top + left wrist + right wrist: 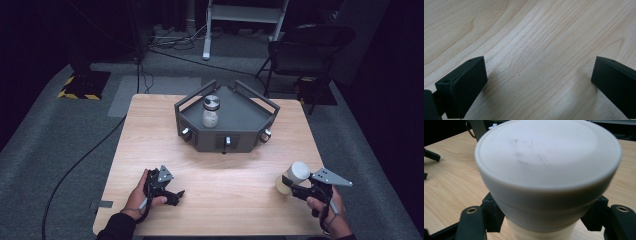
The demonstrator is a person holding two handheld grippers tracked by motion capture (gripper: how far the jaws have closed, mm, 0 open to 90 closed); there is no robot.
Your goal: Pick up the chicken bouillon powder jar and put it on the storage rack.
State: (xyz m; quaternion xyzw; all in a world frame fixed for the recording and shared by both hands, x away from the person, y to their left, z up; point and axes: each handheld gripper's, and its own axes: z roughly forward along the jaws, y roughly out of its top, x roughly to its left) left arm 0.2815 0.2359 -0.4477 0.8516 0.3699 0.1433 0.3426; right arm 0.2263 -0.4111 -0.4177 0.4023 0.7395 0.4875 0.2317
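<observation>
The white-capped bottle [294, 176] sits in the lower right of the high view, gripped by the right gripper [295, 186] just above the wooden table [225, 170]. In the right gripper view its broad white cap [549, 162] looms large, with a narrower cream body below; the jaws stand pressed against that body just under the cap's rim. It looks like smooth, stiff plastic, probably light, though I cannot tell whether anything is inside. The smooth wall could slip, so the hold under the cap's overhang seems the sensible one: the ledge would stop it sliding down. The bottle leans toward the upper left of the frame, so it could swing if the clamp loosens.

The left gripper [167, 192] rests in the lower left of the high view, its jaws spread wide with bare wood between them, holding nothing.

Further up, at the centre of the frame, stands a dark grey tray [235, 125] with raised rails and knobs along its front wall. A clear jar with a metal lid [211, 111] stands upright in its left part; the right part looks free. Between the bottle and the tray lies open tabletop. The table's right edge runs near the right hand [327, 207], so there is little spare room on that side.
</observation>
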